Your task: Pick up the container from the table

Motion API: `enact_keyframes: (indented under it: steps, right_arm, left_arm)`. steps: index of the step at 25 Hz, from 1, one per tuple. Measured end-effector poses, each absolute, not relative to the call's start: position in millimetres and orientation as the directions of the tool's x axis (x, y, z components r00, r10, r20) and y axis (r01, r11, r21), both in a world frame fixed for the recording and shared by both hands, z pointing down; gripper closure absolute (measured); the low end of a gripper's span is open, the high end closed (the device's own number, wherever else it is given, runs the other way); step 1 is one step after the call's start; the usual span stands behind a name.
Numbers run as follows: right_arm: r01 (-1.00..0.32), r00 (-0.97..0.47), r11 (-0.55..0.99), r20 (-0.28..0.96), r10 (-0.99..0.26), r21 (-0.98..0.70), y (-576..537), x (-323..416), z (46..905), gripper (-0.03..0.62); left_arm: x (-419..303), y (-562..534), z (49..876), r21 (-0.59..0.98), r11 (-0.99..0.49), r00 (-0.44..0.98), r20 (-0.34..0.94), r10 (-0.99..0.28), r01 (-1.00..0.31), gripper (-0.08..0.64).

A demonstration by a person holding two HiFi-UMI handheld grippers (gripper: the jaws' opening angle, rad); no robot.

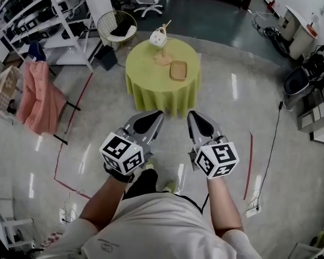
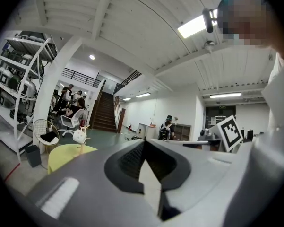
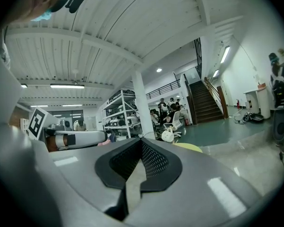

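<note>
Two tools are in your hands, held side by side above the shiny floor (image 1: pixel 232 104) and aimed toward the round bench (image 1: pixel 145 77). The left hand-held gripper (image 1: pixel 157 115) has its jaws brought together so the tips meet, and nothing sits between them; its own view (image 2: pixel 144 141) shows this too. The right hand-held gripper (image 1: pixel 192 115) is in the same state, tips meeting and empty, as its own view (image 3: pixel 141 139) confirms.

The white container (image 1: pixel 158 37) stands at the far side of the bench, which is covered by a yellow-green cloth (image 1: pixel 167 99). It is well apart from both hand-held grippers. Each gripper view shows it small and distant beyond the jaw tips (image 2: pixel 79 135) (image 3: pixel 167 136). Just on your side of it lies a round mat (image 1: pixel 163 60), with a wooden tray (image 1: pixel 178 70) beside that, to the right.

Off to the left, pink fabric (image 1: pixel 35 96) hangs from a rack, and a round wire chair (image 1: pixel 116 26) stands beyond the bench
</note>
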State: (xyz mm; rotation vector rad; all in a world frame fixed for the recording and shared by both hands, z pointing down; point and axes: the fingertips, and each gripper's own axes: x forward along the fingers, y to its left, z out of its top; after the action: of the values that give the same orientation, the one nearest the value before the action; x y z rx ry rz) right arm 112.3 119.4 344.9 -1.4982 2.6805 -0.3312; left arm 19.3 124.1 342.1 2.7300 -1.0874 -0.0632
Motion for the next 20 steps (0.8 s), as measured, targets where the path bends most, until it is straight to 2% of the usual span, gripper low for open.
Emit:
enact_keyframes:
  steps: [8,20]
  right_arm:
    - [-0.853,-0.512,0.493,0.097,-0.853,-0.172,77.2,103.6,360.5,0.583]
    - [-0.896,-0.444,0.428,0.205,-0.872,-0.12,-40.7,71.2,401.7,0.583]
  left_arm:
    - [19.7,80.4,356.4,0.193,-0.728,0.747,0.044,-0.663,-0.658,0.554]
    - [-4.3,-43.0,386.2,0.182,-0.77,0.79,0.078,-0.608,-0.611,0.554]
